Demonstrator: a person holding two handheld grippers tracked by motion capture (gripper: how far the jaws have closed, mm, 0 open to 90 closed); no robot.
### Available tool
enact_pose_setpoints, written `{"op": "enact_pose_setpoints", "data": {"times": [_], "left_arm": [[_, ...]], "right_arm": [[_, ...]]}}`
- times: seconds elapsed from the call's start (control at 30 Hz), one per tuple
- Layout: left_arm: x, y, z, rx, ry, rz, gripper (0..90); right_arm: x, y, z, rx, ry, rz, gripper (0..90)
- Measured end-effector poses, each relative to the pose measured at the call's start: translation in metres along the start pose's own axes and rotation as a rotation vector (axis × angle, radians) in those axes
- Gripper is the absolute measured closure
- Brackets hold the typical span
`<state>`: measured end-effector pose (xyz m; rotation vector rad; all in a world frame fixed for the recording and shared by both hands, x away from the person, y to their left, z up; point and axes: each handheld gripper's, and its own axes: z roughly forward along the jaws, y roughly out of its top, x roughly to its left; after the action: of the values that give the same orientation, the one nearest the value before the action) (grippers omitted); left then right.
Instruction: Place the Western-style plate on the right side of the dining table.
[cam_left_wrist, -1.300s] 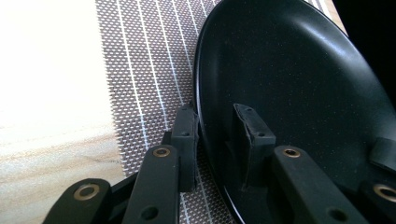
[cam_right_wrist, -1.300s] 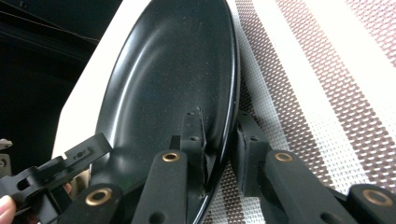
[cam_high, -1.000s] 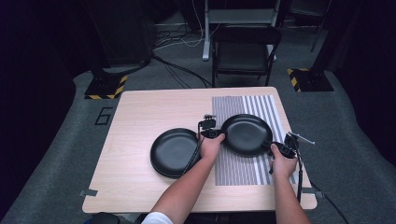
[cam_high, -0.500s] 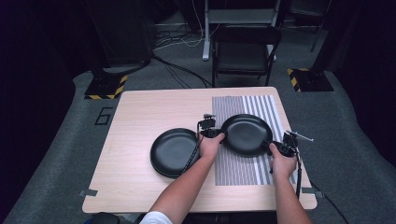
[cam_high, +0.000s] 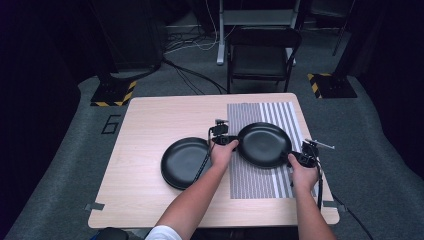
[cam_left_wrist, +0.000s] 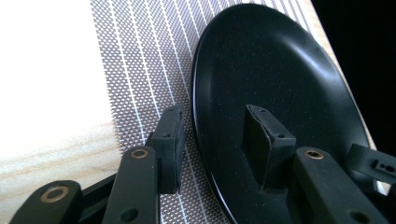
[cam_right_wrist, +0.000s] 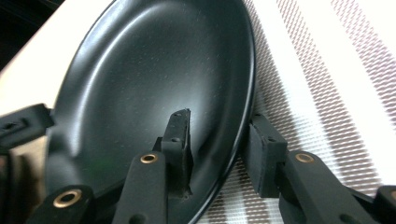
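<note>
Desk (cam_high: 150, 130) w/ striped mat (cam_high: 260, 175): I've both hand-held grippers, left (cam_high: 226, 141) & right (cam_high: 303, 157), pinching plate (cam_high: 264, 144) rim on opposite sides for a level carry.

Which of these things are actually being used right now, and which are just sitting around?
In use:
- black plate on the mat, rim between the jaws of both grippers
- left gripper
- right gripper
- striped mat under that plate

Sitting around:
- second black plate on the bare table
- chair beyond the table
- cables on the floor
</note>
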<state>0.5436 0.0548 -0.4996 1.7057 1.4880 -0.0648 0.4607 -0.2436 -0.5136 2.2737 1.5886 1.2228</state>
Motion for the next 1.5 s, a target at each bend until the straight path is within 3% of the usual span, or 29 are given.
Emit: {"op": "enact_pose_setpoints", "data": {"times": [0.1, 0.13, 0.4, 0.63, 0.83, 1.5], "left_arm": [[0.0, 0.001, -0.002, 0.001, -0.011, 0.009, 58.2], [-0.002, 0.002, -0.004, -0.012, -0.019, 0.003, 57.7], [0.0, 0.002, -0.014, -0.016, -0.02, 0.023, 54.6], [-0.002, 0.005, -0.029, -0.052, -0.028, 0.056, 53.6], [0.006, 0.008, -0.043, -0.056, -0.032, 0.09, 53.4], [0.034, 0.006, -0.091, -0.084, -0.016, 0.139, 53.2]], "right_arm": [[0.001, 0.001, -0.003, -0.024, -0.01, -0.003, 63.5], [-0.002, 0.003, -0.005, -0.026, 0.013, 0.035, 63.5], [-0.001, 0.003, -0.017, -0.057, 0.006, 0.004, 59.4], [-0.003, 0.005, -0.034, -0.091, 0.003, -0.004, 58.9], [0.001, 0.001, -0.041, -0.102, 0.022, -0.032, 58.4], [0.015, -0.01, -0.062, -0.118, 0.079, -0.103, 57.3]]}}
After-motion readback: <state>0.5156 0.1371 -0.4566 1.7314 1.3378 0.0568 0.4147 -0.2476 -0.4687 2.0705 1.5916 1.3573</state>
